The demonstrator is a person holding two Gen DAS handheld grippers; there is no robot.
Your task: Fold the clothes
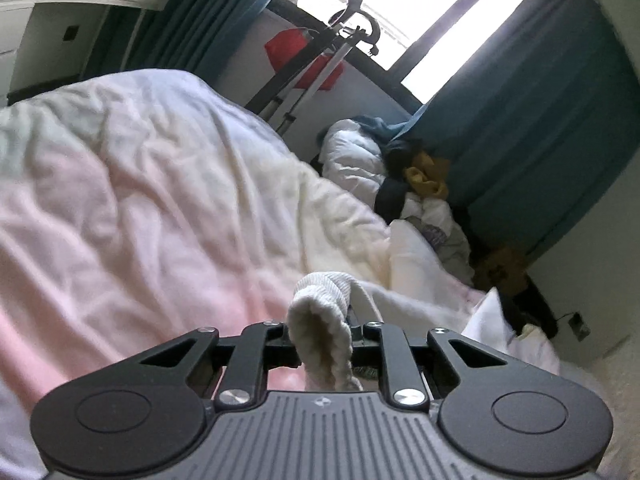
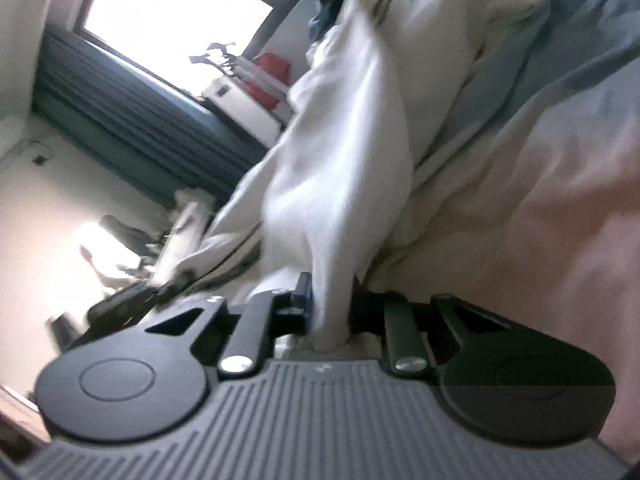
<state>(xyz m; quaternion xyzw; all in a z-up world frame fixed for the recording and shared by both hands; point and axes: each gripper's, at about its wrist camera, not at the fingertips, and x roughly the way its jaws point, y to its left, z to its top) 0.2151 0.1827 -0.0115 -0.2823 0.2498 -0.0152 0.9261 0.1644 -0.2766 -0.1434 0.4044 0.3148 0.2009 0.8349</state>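
The left gripper (image 1: 320, 344) pinches a ribbed, cream knit edge (image 1: 320, 320) — a cuff or hem, by the look of it — bunched between its jaws at the lower centre of the left wrist view. The right gripper (image 2: 328, 312) is pressed together on a smooth white garment (image 2: 352, 152), which rises from the jaws in a long, taut band toward the upper right of the right wrist view. Whether both grippers hold the same piece I cannot tell; the textures differ, though the right view is motion-blurred.

Judging by that, the step in hand is lifting or spreading a garment over the bed: the cloth hangs stretched, not laid flat. The next move calls for both pinches to hold firm while the fabric is drawn out evenly and lowered onto the pale pink bedding (image 1: 120, 200), so that an edge can be brought over cleanly.

The left wrist view alone shows a heap of clothes (image 1: 416, 184) at centre right, white, dark and mustard pieces against the teal curtain (image 1: 540, 120), plus a folding rack (image 1: 304, 64) under the window. The right wrist view alone shows dark stripes on the white cloth near the top, and light blue bedding (image 2: 540, 60) at upper right.
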